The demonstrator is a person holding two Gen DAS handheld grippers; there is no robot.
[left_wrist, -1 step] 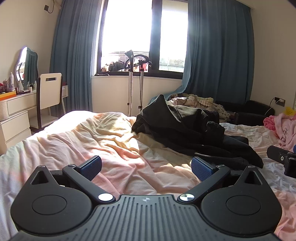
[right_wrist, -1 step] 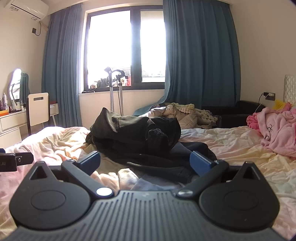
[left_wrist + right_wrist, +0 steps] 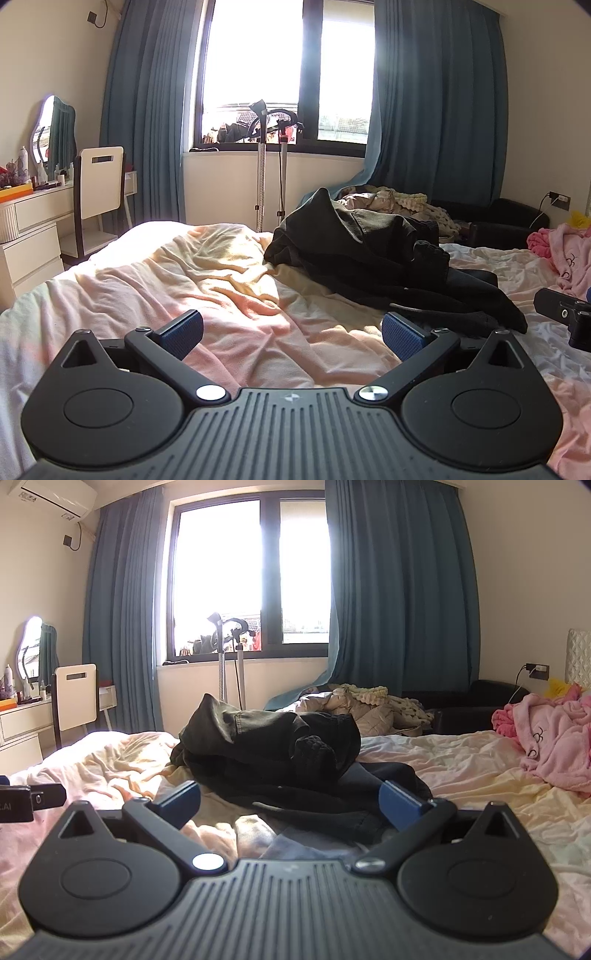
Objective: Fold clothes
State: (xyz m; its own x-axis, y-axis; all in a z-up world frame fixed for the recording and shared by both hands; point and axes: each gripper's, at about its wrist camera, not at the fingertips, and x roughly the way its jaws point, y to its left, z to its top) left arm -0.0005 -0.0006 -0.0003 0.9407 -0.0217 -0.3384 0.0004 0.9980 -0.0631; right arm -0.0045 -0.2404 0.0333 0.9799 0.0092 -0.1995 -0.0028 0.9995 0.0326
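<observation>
A heap of dark clothes lies crumpled on the bed, ahead and right of my left gripper. That gripper is open and empty, low over the pink-cream sheet. In the right wrist view the same dark heap lies straight ahead of my right gripper, which is open and empty just short of the heap's near edge. A pink garment lies on the bed at the right. The right gripper's tip shows at the right edge of the left wrist view.
A beige quilted pile lies beyond the bed by a dark armchair. A white desk and chair stand at the left. A garment steamer stand is at the window, with blue curtains.
</observation>
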